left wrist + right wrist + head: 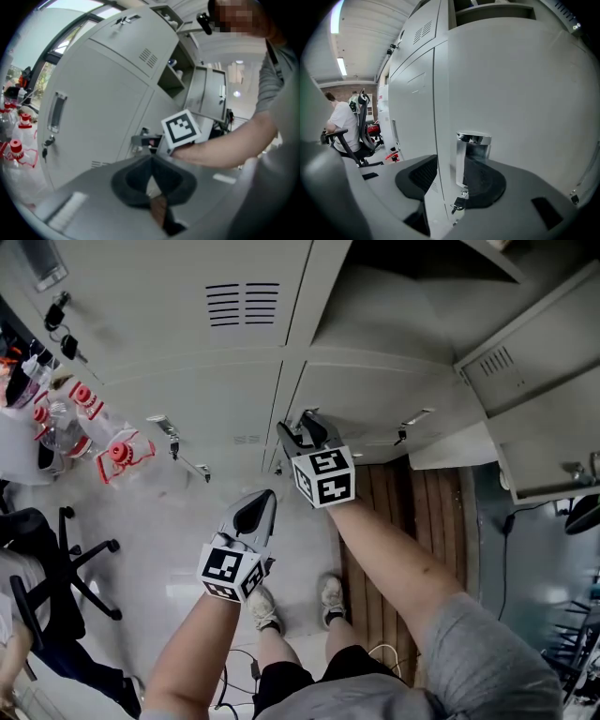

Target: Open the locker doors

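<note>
**A:** Where is the right claw [457,182]?

**B:** At the closed locker door [525,93]. Its jaws are wide apart around the chrome handle [472,154], not pressing it. The left claw [150,171] hangs back, jaws together and empty.

**A:** What might go wrong?

**B:** Likely a poor grip. The handle sits close to one jaw, so closing could slip off it, or pinch the door's edge and the key [457,206] beneath.

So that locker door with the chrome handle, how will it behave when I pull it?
The door looks like thin sheet metal, so probably stiff but light, swinging on hinges like the open door nearby. Its polished handle may be slippery. The key under it suggests it could be locked.
</note>
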`<state>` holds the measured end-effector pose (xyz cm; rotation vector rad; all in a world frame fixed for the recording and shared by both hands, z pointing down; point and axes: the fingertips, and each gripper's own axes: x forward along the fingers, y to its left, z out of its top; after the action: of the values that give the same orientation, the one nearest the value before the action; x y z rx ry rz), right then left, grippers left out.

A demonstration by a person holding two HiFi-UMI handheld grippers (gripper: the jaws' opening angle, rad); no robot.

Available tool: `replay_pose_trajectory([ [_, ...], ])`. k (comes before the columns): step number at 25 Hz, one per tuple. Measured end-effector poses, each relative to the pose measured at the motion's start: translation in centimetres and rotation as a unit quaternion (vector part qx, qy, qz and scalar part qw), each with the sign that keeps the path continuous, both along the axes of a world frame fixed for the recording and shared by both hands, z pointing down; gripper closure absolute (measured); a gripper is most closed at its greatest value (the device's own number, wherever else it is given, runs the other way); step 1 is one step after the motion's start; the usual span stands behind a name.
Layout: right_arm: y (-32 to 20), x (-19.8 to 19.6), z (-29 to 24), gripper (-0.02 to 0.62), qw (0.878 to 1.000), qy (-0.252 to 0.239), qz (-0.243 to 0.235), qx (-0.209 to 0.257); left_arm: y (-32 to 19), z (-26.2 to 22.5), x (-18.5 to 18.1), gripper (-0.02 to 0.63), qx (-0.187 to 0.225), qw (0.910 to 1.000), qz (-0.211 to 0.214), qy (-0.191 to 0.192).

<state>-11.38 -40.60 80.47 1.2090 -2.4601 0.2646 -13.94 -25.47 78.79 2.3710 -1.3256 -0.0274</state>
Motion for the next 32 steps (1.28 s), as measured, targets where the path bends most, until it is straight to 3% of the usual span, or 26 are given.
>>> replay_pose_trajectory([
  [9,6.3,2.0,-0.1,0.431,0.998,-0.019,-0.054,0.004,2.2,0.6,4.5,0.601,-0.008,0.9998,0.019,-0.001],
  [15,12.3,6.2,0.0,0.431,0.994,-0.02,-0.105,0.009,3.5,0.5,8.3,0.601,-0.014,0.9996,0.022,0.009],
  [23,18.2,16.6,-0.1,0.446,0.99,-0.024,-0.142,0.009,5.3,1.3,14.5,0.601,-0.026,0.9988,0.041,0.004],
  [32,17.7,29.5,-0.2,0.448,0.992,-0.024,-0.124,0.002,5.0,1.9,21.7,0.601,-0.037,0.9973,0.064,0.005],
])
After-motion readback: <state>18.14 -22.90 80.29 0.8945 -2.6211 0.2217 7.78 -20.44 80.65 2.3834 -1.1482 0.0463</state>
